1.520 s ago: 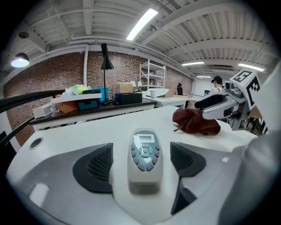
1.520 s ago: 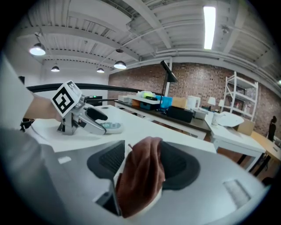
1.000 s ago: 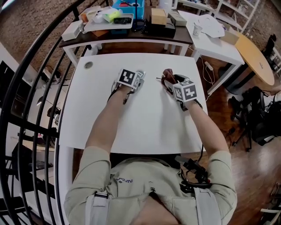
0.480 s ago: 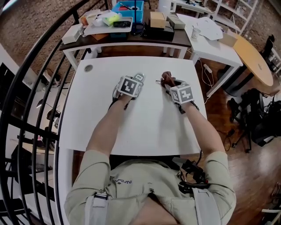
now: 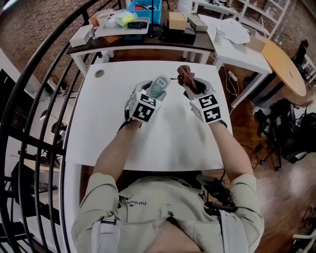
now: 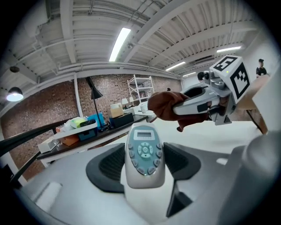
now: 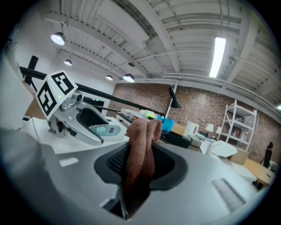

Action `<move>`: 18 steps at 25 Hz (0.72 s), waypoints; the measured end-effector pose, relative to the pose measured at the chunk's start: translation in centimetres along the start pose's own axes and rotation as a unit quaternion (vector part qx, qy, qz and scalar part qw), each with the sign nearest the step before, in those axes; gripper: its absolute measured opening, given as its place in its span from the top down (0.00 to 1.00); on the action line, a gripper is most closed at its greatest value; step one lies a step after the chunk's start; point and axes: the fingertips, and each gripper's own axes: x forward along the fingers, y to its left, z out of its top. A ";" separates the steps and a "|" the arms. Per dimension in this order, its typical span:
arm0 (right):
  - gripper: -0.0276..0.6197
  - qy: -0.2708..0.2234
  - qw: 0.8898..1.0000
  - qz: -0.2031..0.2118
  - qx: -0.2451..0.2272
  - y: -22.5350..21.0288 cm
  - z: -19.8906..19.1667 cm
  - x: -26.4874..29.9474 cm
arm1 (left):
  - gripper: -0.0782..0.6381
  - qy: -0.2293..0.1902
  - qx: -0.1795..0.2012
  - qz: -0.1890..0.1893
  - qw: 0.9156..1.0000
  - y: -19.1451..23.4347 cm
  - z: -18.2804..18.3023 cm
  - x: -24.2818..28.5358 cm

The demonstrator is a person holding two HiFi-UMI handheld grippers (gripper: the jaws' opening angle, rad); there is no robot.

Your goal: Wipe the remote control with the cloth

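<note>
A person sits at a white bench (image 5: 163, 143), seen from above, with a handheld gripper in each hand. Both grippers are held up off the bench top, side by side and close together, pointing away from the person.

The left gripper (image 5: 156, 92) is clamped on a remote control (image 5: 159, 87). In the left gripper view, the remote control (image 6: 144, 151) stands between the two dark pads with its lower end in the gripper (image 6: 145, 166). Its button face and small screen are turned toward the camera. It is pale grey with a blue-grey keypad.

The right gripper (image 5: 190, 85) holds a brown cloth (image 5: 186, 76), and its jaws are closing on it. In the right gripper view, the cloth (image 7: 142, 145) is bunched into a thick fold between the pads of the gripper (image 7: 140, 163). The fold sticks up past the jaw tips.

The cloth and the remote control are near each other but apart, neither touching the bench. Each gripper view shows the other gripper off to one side with its load.

A small round disc (image 5: 99, 74) lies near the far left corner of the bench. Beyond the bench stands a dark side table (image 5: 143, 42) crowded with boxes and a blue bin (image 5: 147, 7). A black railing (image 5: 29, 99) curves along the left.
</note>
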 end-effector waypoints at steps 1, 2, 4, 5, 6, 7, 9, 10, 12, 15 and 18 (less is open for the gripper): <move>0.79 -0.019 1.000 -0.002 0.000 0.3 1.4 -0.8 | 0.49 -0.009 0.014 0.004 1.000 -0.3 0.7 -0.8; 0.79 -0.037 0.999 -0.005 0.001 0.4 2.6 -1.7 | 0.49 -0.019 0.027 0.011 0.999 -0.6 1.4 -1.6; 0.79 -0.070 0.997 -0.008 0.007 0.7 5.1 -3.7 | 0.49 -0.041 0.054 0.031 0.997 -1.3 2.7 -3.3; 0.79 -0.088 0.996 -0.008 0.008 1.0 6.4 -4.9 | 0.49 -0.052 0.068 0.042 0.995 -1.8 3.2 -4.2; 0.79 -0.103 0.995 -0.007 0.005 1.4 7.6 -6.1 | 0.49 -0.062 0.082 0.053 0.993 -2.3 3.5 -5.1; 0.79 -0.112 0.994 -0.006 -0.001 2.0 8.4 -7.1 | 0.49 -0.069 0.094 0.061 0.991 -2.9 3.8 -5.9; 0.79 -0.112 0.993 -0.002 -0.025 3.4 9.1 -8.9 | 0.49 -0.085 0.120 0.074 0.986 -4.5 4.2 -7.6; 0.79 -0.105 0.993 0.001 -0.045 4.3 9.3 -9.6 | 0.49 -0.096 0.134 0.081 0.983 -5.5 4.4 -8.5; 0.79 -0.091 0.992 0.012 -0.087 6.4 9.3 -10.3 | 0.49 -0.116 0.155 0.093 0.977 -7.3 4.6 -10.2; 0.79 -0.075 0.989 0.040 -0.121 9.7 8.7 -11.3 | 0.49 -0.129 0.168 0.108 0.971 -9.0 4.6 -12.1; 0.79 -0.051 0.983 0.106 -0.139 13.9 7.9 -12.4 | 0.49 -0.130 0.164 0.119 0.971 -9.6 4.3 -13.1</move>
